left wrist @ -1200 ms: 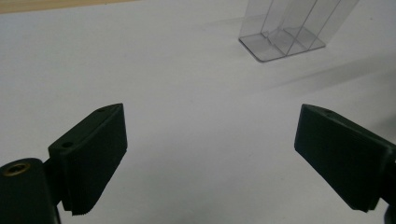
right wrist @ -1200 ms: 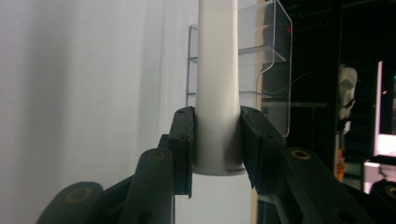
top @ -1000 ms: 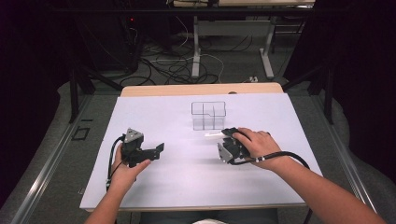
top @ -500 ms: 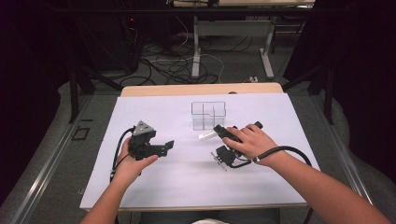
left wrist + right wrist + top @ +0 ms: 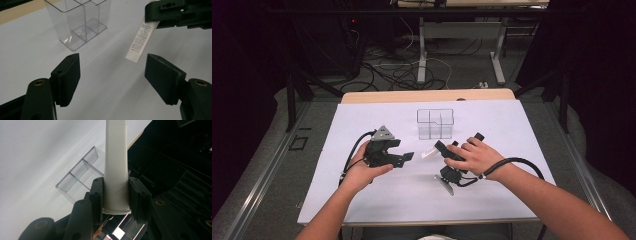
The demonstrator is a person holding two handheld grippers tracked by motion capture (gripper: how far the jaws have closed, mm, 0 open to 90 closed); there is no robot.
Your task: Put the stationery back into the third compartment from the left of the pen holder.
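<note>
From above: right tool clamps a white tube over the counter, near the clear organizer.
Left tool view: left tool released, jaws just been closing, tube beyond them.
Right tool view: pads squeeze the tube.

You'll find print in one place: the flat end of the white tube, seen in the left gripper view. It carries several lines of small dark text running across its width. The letters are too small and soft for you to make out any word or number.
</note>
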